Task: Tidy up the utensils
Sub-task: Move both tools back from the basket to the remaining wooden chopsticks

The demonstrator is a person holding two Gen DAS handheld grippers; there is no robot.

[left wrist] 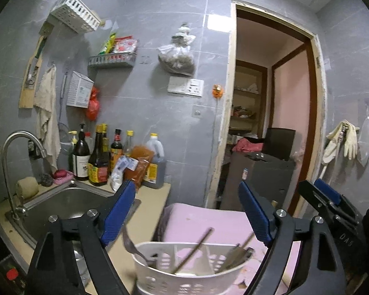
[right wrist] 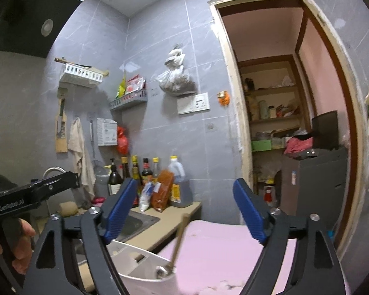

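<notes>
your left gripper [left wrist: 187,211] has its jaws spread wide, blue pads well apart, with nothing between them. just below it stands the white utensil basket [left wrist: 192,268], slotted on its sides and split into compartments. in the left compartment a dark spoon [left wrist: 132,245] leans against the rim, beside it a thin brown stick-like utensil [left wrist: 194,250] slants up to the right, and in the right compartment a few more dark handles [left wrist: 241,248] lie tilted; what exactly they are is too blurred to tell. the basket sits on a pink mat [left wrist: 209,221] at the near end of the desk [left wrist: 147,211], to the right of the steel sink [left wrist: 69,204].

your right gripper [right wrist: 185,209] is likewise wide open and holds nothing. from its camera you see only the basket's far rim low in the view, with one brown-handled utensil [right wrist: 178,241] standing tilted in it, its metal end down inside. the right gripper also shows at the right edge of the left camera's view, beside the left one. your hand [right wrist: 17,243] on the left gripper's black handle shows at the left edge of the right view.

behind the sink a curved tap [left wrist: 14,152] rises, and a row of sauce bottles [left wrist: 100,157] stands along the grey tiled wall. an open doorway [left wrist: 270,113] is to the right.
</notes>
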